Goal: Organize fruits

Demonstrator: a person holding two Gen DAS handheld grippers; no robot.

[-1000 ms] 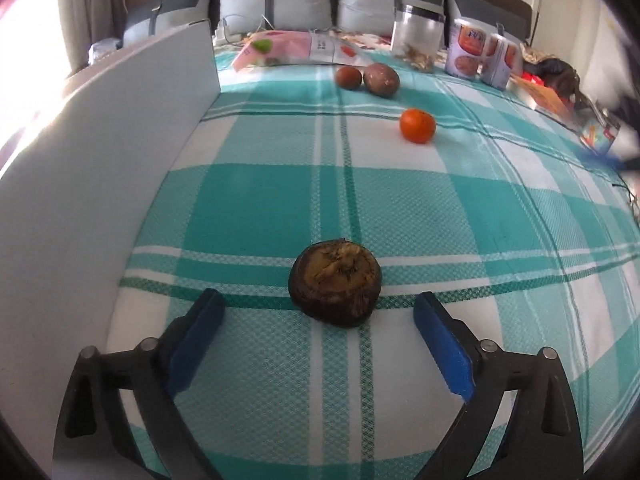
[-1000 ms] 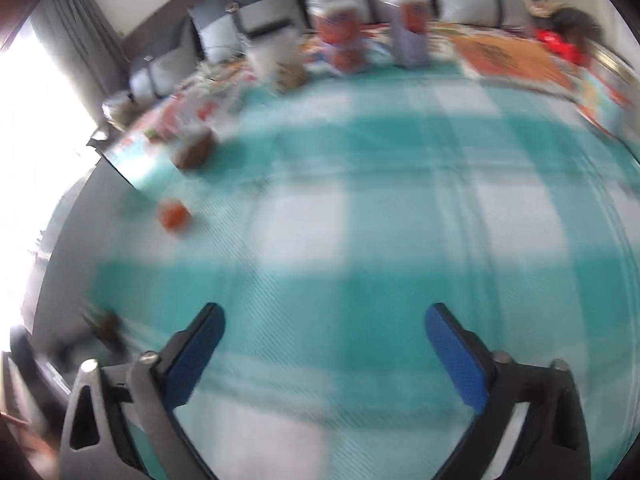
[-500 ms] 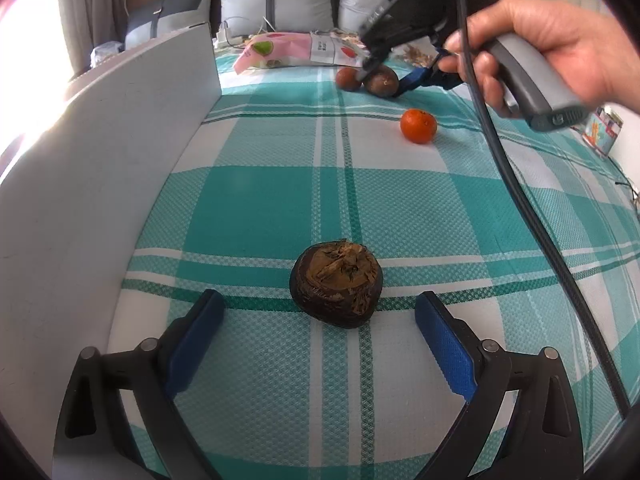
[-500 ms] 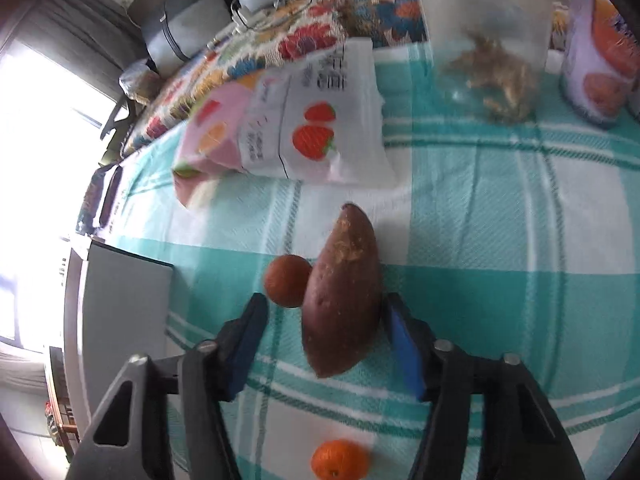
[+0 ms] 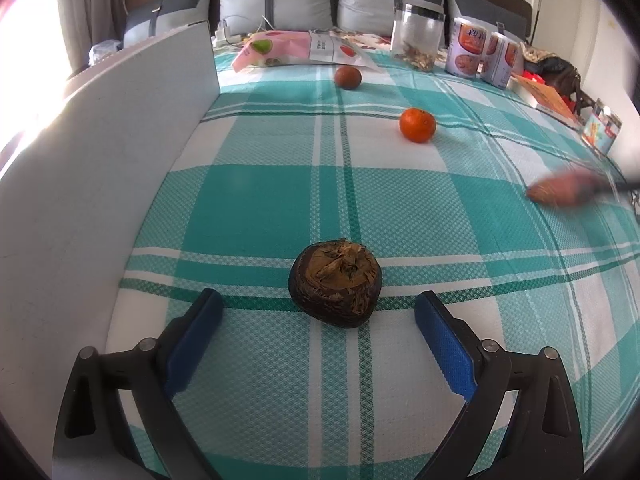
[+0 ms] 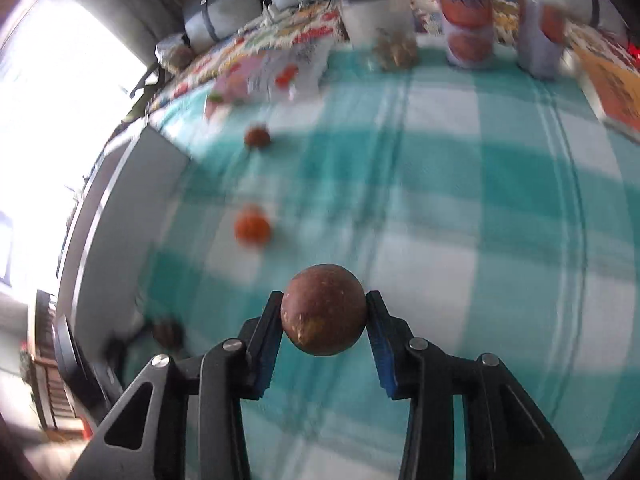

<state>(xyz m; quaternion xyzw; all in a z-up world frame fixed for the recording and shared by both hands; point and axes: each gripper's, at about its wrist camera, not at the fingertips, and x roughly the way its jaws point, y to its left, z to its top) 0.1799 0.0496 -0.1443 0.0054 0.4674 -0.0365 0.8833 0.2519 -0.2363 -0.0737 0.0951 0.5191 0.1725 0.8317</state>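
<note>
Sweet potato [image 6: 323, 314] sits clenched in the right gripper [image 6: 325, 334] above the bed [image 6: 460, 208], while the left gripper [image 5: 318, 330] gapes around a dark fruit [image 5: 335, 283].

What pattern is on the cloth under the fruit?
The cloth is a woven teal-and-white plaid with thin green stripes, clearest in the left wrist view.

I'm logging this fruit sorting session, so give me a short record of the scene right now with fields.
surface: checked teal cloth
left gripper: open, empty, dark round fruit just ahead of it
right gripper: shut on sweet potato
loose fruit: orange; small brown fruit
back row: jar, cans, snack bags
</note>
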